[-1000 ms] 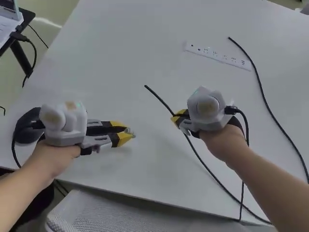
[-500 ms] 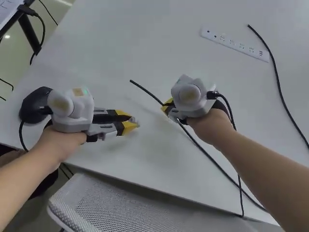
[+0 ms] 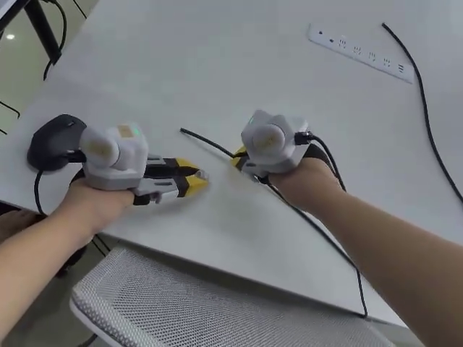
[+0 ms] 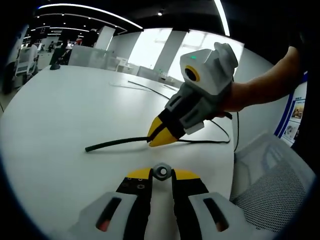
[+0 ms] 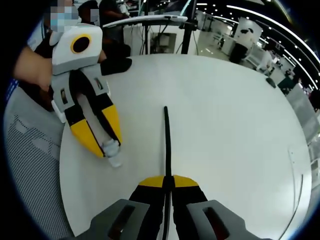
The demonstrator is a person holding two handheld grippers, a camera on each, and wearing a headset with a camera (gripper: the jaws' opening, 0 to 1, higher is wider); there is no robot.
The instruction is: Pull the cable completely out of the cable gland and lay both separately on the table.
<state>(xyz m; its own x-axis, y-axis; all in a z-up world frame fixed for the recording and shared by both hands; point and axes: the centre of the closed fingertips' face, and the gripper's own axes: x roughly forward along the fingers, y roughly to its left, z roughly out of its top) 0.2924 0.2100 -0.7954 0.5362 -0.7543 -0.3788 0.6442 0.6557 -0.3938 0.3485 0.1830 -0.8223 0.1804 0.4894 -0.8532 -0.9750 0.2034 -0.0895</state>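
Note:
My left gripper (image 3: pixel 198 178) lies low over the white table (image 3: pixel 217 65), shut on the small grey cable gland (image 4: pixel 161 172), which sits between its yellow jaw tips (image 5: pixel 112 148). The black cable (image 3: pixel 206 141) is out of the gland and lies on the table. My right gripper (image 3: pixel 239 157) is shut on it a short way from its free end, which points away to the left. In the right gripper view the cable (image 5: pixel 167 140) runs straight out from the closed jaws. The gland and the cable are apart, with the left gripper (image 5: pixel 107 145) beside the cable.
A white power strip (image 3: pixel 360 52) lies at the far right with a second black cable (image 3: pixel 427 116) running past it. A dark rounded object (image 3: pixel 52 139) sits at the table's left edge. A mesh chair (image 3: pixel 181 311) stands below the near edge.
The head camera has shifted. The two grippers have drawn closer together, each keeping its hold, the left on the gland and the right on the cable.

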